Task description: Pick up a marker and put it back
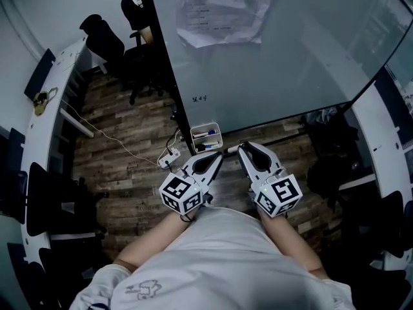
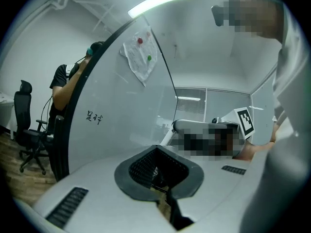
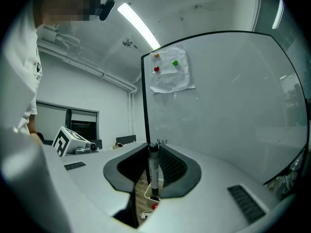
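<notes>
My right gripper (image 3: 153, 149) is shut on a marker (image 3: 154, 171) with a dark barrel, a pale label and a black cap, which stands upright between the pads. In the head view the right gripper (image 1: 241, 148) and the left gripper (image 1: 220, 155) sit side by side, low in front of the whiteboard (image 1: 271, 50). A white tray (image 1: 192, 137) with several markers stands at the board's foot, just beyond the left gripper. In the left gripper view the left gripper (image 2: 156, 152) has its jaws together and holds nothing.
A paper sheet (image 1: 222, 8) hangs on the whiteboard under a red and a green magnet. A power strip (image 1: 169, 157) with a cable lies on the wooden floor to the left. Black office chairs (image 1: 106, 41) and curved desks (image 1: 39, 147) stand further left. A person (image 2: 65, 81) stands behind the board's edge.
</notes>
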